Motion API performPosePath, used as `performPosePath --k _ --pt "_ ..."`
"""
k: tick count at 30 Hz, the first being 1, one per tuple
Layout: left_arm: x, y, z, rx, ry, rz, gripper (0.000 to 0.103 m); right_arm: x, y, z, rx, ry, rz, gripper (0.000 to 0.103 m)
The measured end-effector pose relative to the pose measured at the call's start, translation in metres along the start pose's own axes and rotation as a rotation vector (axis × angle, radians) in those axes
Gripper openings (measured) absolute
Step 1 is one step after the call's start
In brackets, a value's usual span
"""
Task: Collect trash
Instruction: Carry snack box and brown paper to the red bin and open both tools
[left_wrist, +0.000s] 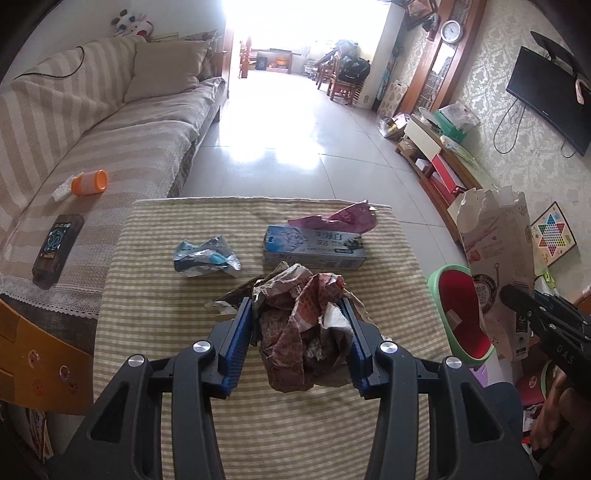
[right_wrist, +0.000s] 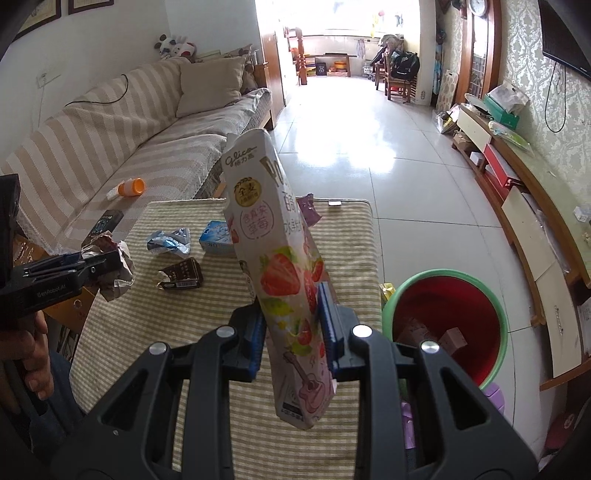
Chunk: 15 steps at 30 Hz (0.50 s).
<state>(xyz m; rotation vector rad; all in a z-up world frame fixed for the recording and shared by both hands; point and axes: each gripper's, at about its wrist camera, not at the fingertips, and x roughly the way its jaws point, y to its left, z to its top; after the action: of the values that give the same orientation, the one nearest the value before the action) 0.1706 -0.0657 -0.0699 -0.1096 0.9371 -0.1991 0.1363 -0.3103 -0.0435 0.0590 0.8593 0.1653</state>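
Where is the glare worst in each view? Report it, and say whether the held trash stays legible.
Left wrist view: the doorway is blown white, floor glaring; crumpled wrapper stays clear. Right wrist view: window overexposed; strawberry box print readable.

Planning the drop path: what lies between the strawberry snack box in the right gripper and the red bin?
Nothing. In the right wrist view the strawberry snack box hangs beside the red bin, with only the table's edge and bare floor between.

boxes (right_wrist: 273, 266): 3 | wrappers (left_wrist: 207, 256): 3 | bins (right_wrist: 495, 325): 1 | grippers (left_wrist: 299, 325): 2
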Motion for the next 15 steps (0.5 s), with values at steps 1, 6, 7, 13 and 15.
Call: performPosePath --k 1,6,7,13,15 --pt "0.001 -0.007 0.001 0.011 0.001 -0.009 0.043 -0.002 -0.005 -0.001 0.008 -0.004 -0.005 0.026" --pt "0.009 -0.045 0.005 0.066 0.011 -0.059 0.043 -0.011 -0.036 -0.005 0.058 -0.017 -0.036 0.026" --pt "0.012 -0.056 0.007 0.084 0.014 -0.068 0.043 -0.013 -0.044 -0.006 0.068 -0.02 -0.042 0.026" --pt "0.028 -0.112 0.018 0.159 0.029 -0.135 0.043 -0.022 -0.092 -0.012 0.134 -0.029 -0.091 0.026" --pt "0.034 -0.129 0.02 0.177 0.037 -0.165 0.043 -0.024 -0.109 -0.014 0.163 -0.029 -0.102 0.026"
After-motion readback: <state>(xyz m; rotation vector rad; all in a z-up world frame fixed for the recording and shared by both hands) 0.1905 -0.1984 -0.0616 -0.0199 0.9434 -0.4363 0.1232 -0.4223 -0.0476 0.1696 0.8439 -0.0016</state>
